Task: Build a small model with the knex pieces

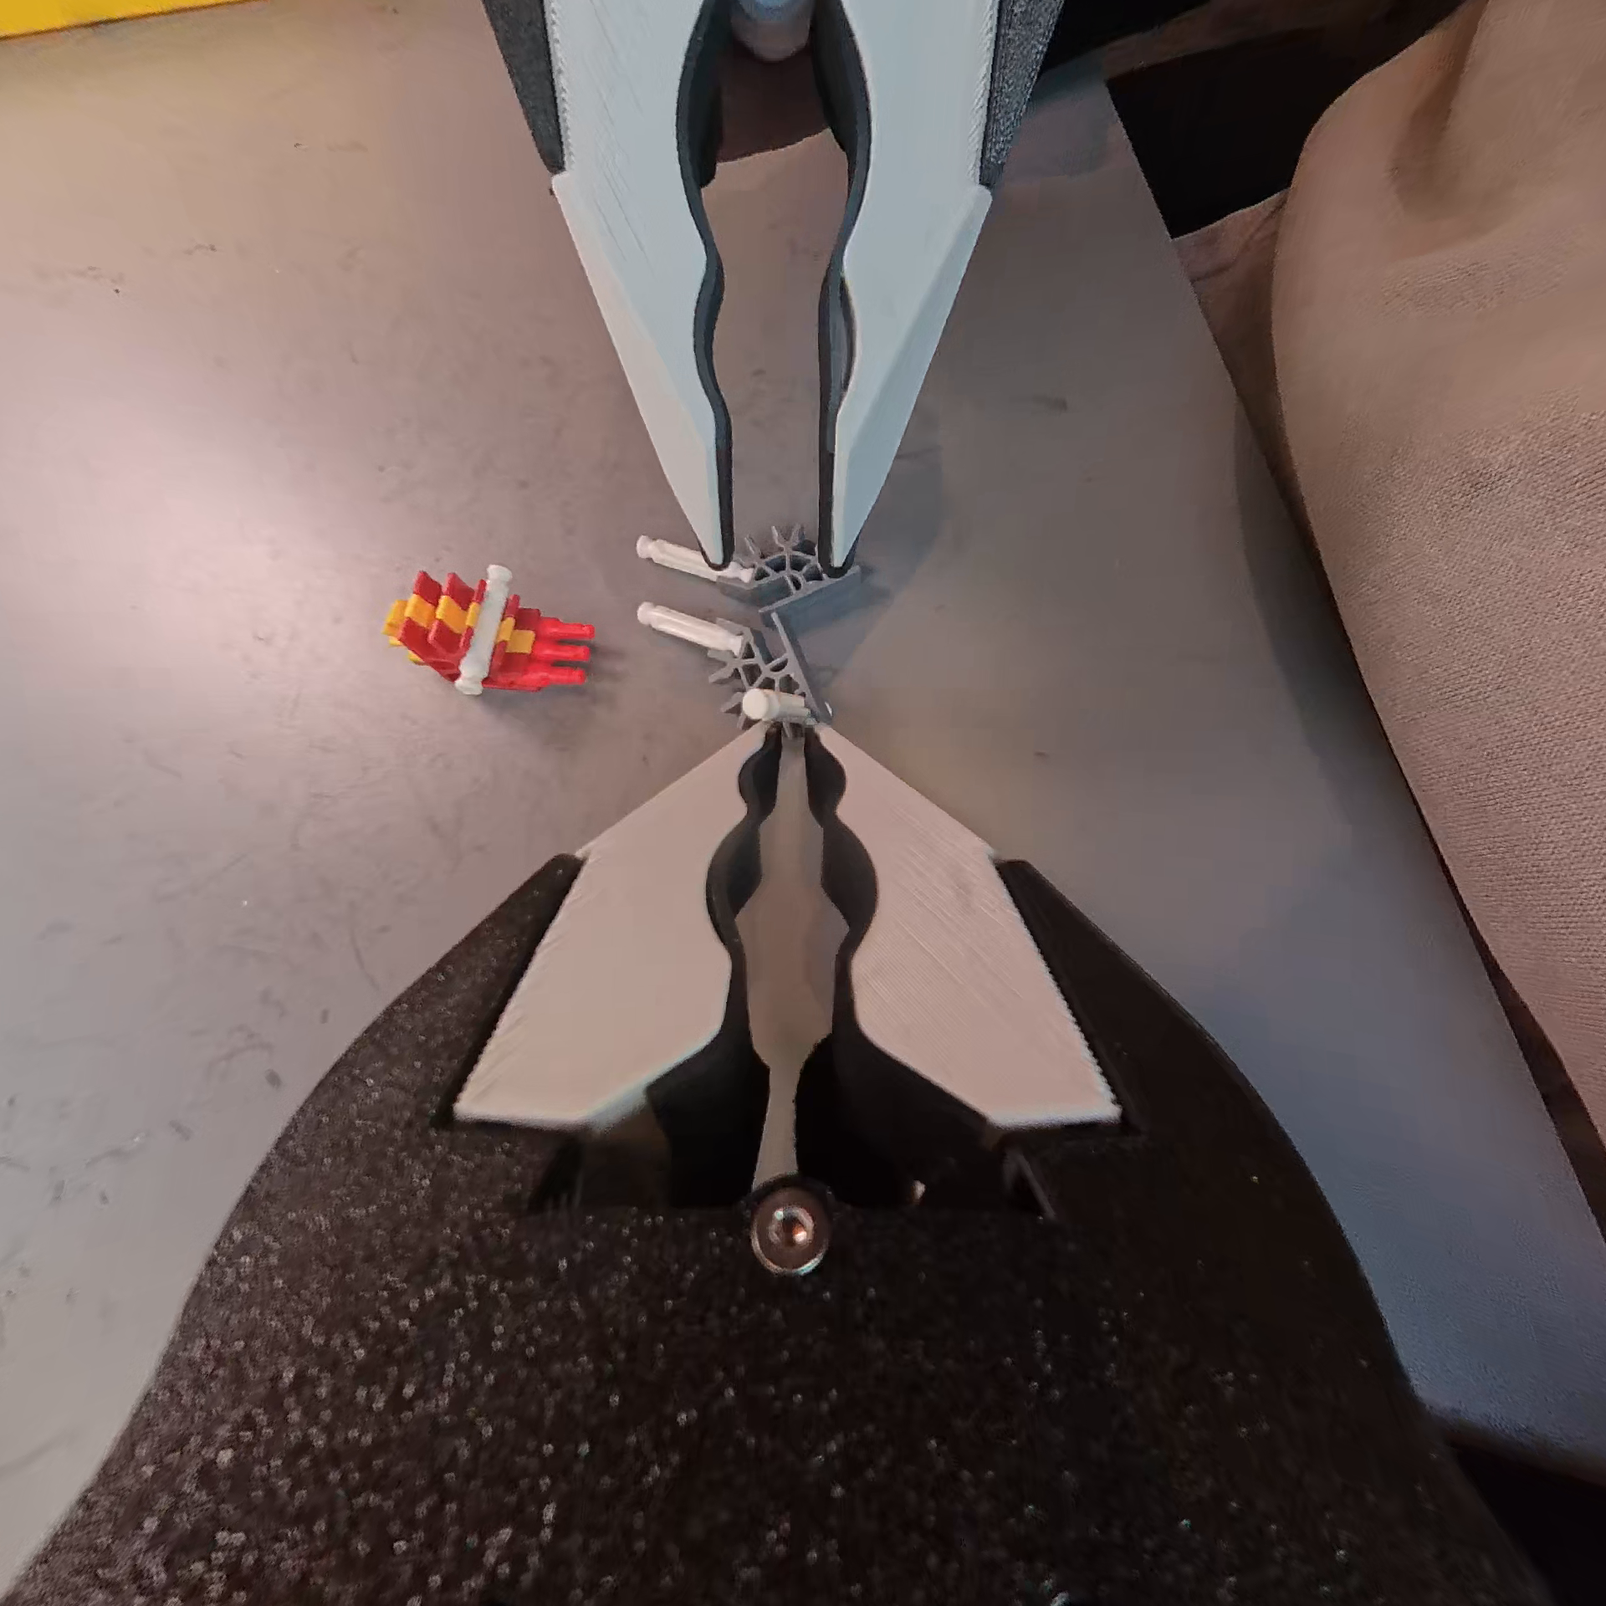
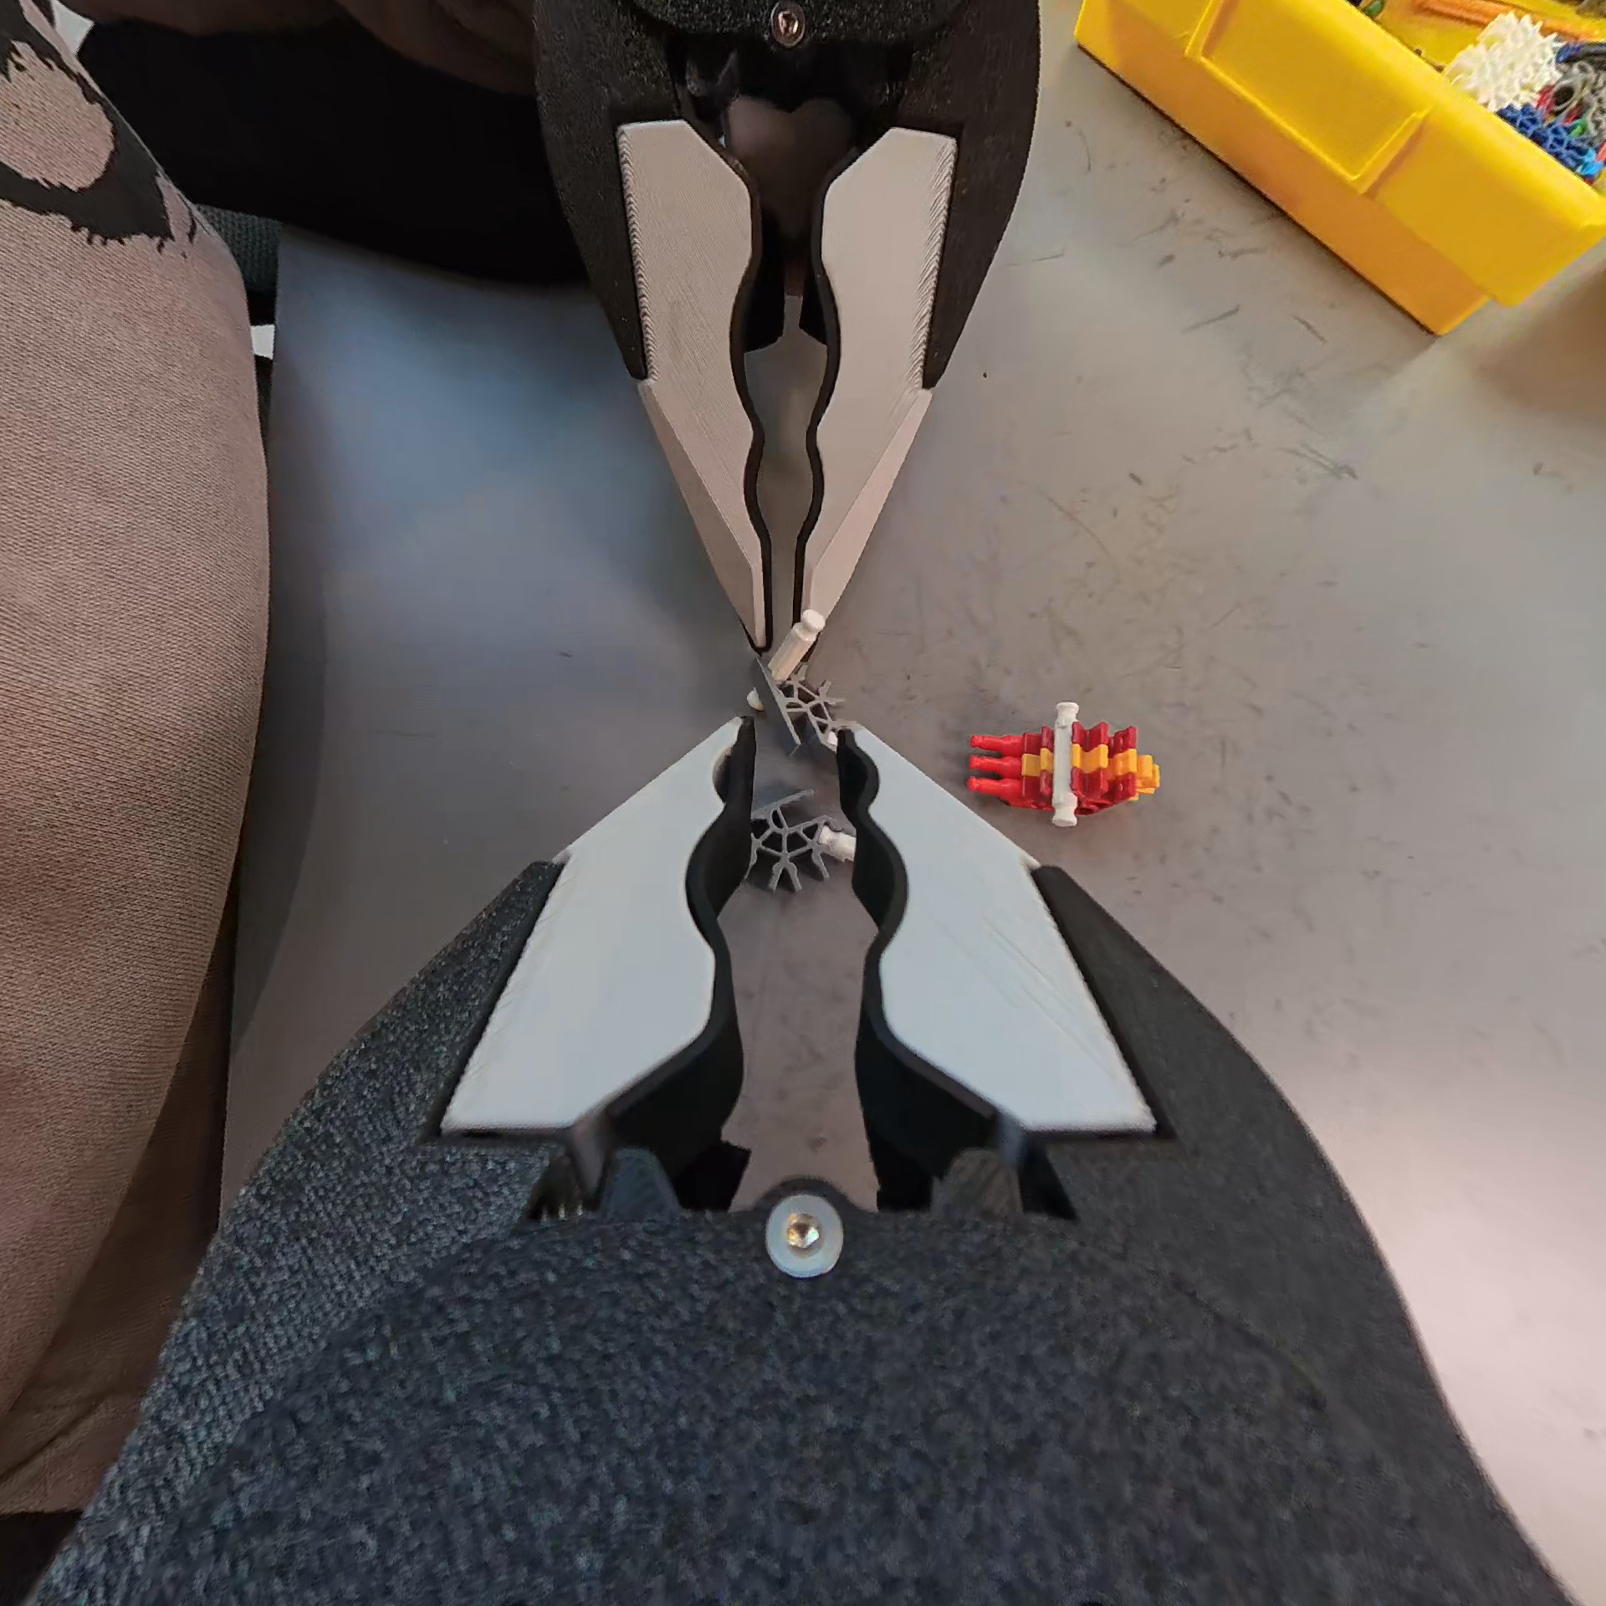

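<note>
Two grey snowflake-shaped connectors with short white rods (image 1: 691, 626) plugged into them meet just above the grey table. My left gripper (image 1: 786, 730) is shut on the nearer grey connector (image 1: 765, 678), which has a white rod (image 1: 769, 702) pointing at the camera. It also shows at the top of the right wrist view (image 2: 782, 643). My right gripper (image 2: 791, 739) faces it and is closed around the other grey connector (image 2: 782, 847), its tips pressing each side. It also shows in the left wrist view (image 1: 778, 556). The two grippers point at each other, tips a few centimetres apart.
A small red and yellow assembly with a white rod (image 1: 487, 639) lies on the table (image 1: 261, 348) beside the grippers; it also shows in the right wrist view (image 2: 1065, 765). A yellow bin (image 2: 1356, 148) of mixed pieces stands at the far corner. A person's clothed body (image 2: 113, 608) is at the table edge. My two grippers' fingertips are within a few centimetres of each other.
</note>
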### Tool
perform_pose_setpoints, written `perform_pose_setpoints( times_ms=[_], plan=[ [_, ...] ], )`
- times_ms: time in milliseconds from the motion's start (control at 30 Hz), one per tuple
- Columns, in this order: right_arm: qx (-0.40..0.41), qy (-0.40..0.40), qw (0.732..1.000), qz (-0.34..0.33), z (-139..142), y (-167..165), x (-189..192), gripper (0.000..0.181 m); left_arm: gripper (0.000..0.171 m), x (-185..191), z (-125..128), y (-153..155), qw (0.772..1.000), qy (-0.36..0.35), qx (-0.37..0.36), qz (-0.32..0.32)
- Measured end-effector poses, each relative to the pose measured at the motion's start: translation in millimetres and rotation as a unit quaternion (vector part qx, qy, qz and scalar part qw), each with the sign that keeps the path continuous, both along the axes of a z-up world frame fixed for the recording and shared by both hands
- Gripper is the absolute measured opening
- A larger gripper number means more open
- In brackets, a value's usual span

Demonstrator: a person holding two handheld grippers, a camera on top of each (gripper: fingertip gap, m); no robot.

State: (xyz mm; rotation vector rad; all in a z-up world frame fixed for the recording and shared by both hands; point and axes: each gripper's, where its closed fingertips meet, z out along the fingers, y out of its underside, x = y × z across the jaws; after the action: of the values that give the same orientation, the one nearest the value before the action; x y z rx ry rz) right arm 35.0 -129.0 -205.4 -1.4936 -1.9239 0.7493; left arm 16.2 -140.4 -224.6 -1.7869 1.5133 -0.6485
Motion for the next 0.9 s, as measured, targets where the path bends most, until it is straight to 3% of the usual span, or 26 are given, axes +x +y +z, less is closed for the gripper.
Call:
perform_pose_setpoints(
  times_ms=[167, 433, 600, 733, 900],
  plan=[
    [-0.003, -0.006, 1.000, -0.005, -2.7, 1.5, -1.0, 0.018, 0.014, -5.1, 6.1, 2.6, 1.000, -0.014, -0.002, 0.006],
    [0.077, -0.049, 0.995, 0.024, -19.1, 7.0, -8.1, 0.021, 0.014, -2.6, 9.0, 3.9, 1.000, -0.017, 0.011, 0.009],
    [0.086, -0.050, 0.994, 0.051, -19.8, 5.4, -12.1, 0.013, 0.019, -1.2, 6.4, 4.5, 1.000, -0.011, 0.011, 0.011],
    [0.028, -0.034, 0.998, 0.047, -9.5, 7.1, -12.1, 0.009, 0.027, -4.6, 16.2, 8.9, 0.999, -0.035, 0.013, 0.023],
    [-0.150, 0.025, 0.988, 0.014, 16.6, 11.7, -14.7, 0.003, 0.031, -10.4, 29.8, 21.3, 0.996, -0.067, 0.035, 0.054]
  ],
)
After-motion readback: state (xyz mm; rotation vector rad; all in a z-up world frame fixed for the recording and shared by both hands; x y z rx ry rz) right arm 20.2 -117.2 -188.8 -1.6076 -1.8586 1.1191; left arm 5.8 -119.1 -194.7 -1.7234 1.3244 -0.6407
